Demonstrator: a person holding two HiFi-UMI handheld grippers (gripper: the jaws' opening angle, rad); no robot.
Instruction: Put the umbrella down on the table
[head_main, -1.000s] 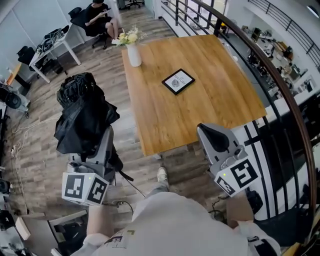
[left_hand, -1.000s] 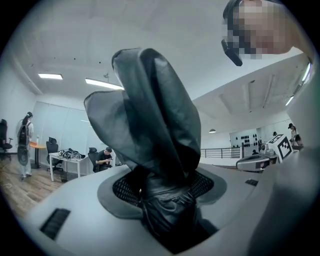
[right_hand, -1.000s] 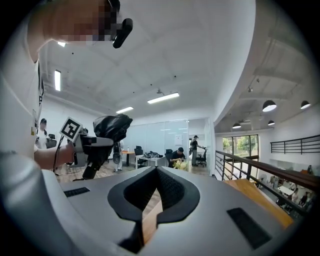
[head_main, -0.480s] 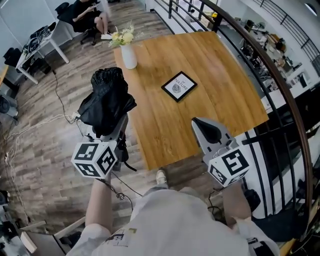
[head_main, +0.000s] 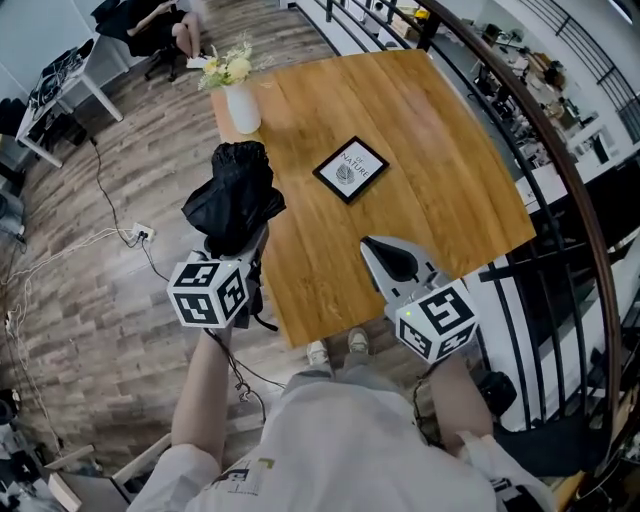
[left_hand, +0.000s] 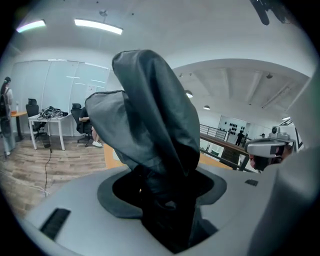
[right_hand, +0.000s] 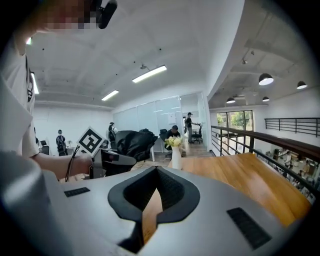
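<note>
The wooden bench (head_main: 440, 190) fills the upper middle of the head view, most of its top bare. The black folded umbrella (head_main: 237, 195) is not on it yet: it hangs in the air over the bench's left edge, toward the near corner, with its loose canopy bunched upward above the left gripper (head_main: 238, 250). That gripper's jaws are clamped on the umbrella's lower part, with dark fabric filling the gap between them; whether they bite on the shaft or only on cloth can't be told. The right gripper (head_main: 392, 262) hovers over the near edge of the bench with its jaws closed together and nothing in them. A white vase of flowers (head_main: 243, 105) stands at the bench's far-left corner, and a small framed picture (head_main: 351, 169) lies flat near the middle of the bench.

The umbrella looks light. The canopy is soft, floppy and probably slick, so it would slump or slide in a grip, and the stiff core inside is the safer place to hold. It should lie down without harm. The open wood between the near edge and the framed picture looks like the easiest spot, well apart from the vase.
</note>
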